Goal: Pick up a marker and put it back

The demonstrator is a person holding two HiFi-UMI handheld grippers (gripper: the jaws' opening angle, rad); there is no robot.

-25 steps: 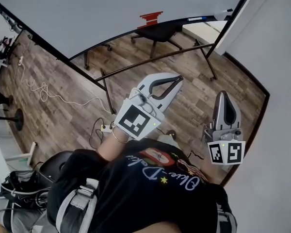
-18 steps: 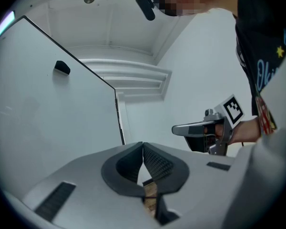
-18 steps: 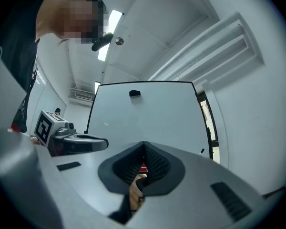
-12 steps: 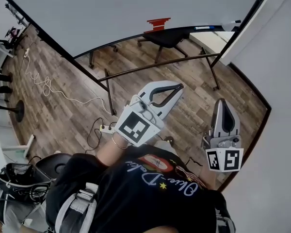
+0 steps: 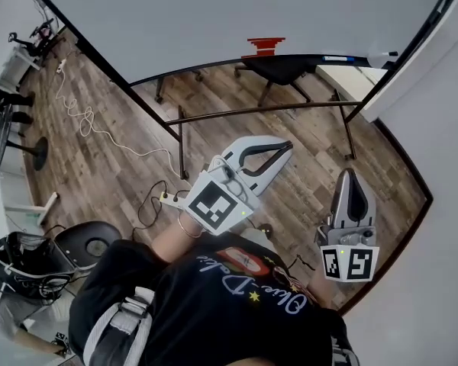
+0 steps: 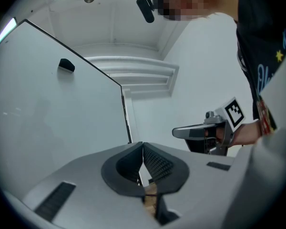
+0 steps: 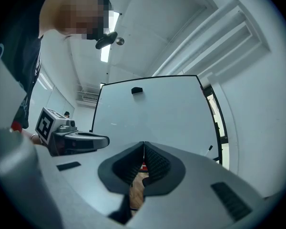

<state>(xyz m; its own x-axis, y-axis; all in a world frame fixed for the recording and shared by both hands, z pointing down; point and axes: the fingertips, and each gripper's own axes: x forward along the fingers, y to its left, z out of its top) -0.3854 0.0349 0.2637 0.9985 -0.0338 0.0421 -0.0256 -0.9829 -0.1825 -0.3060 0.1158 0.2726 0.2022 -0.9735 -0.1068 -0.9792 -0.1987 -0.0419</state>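
A person in a black printed T-shirt (image 5: 214,311) holds two grey plastic grasping devices out level, each carrying a cube of square markers: the left tool (image 5: 288,145) and the right tool (image 5: 349,174). Both have their jaws pressed together with nothing between them, as each gripper view shows. Below them lies a brown wood-plank floor (image 5: 122,166) with one white power strip (image 5: 168,198) and one looping white cable (image 5: 84,120). Beyond stands one black office chair (image 5: 278,69), under the black ledge (image 5: 305,56) of one large white board in a black frame (image 5: 252,14). One white marker with a blue band (image 5: 334,58) lies flat on that ledge, well apart from both tools. In the head view it is straight ahead of the right tool's tips and ahead and to the right of the left tool's. One flat red item (image 5: 265,46) sits at the ledge further left. One white pen-shaped object with a dark tip (image 5: 383,54) lies further right; whether it is a second marker cannot be told.
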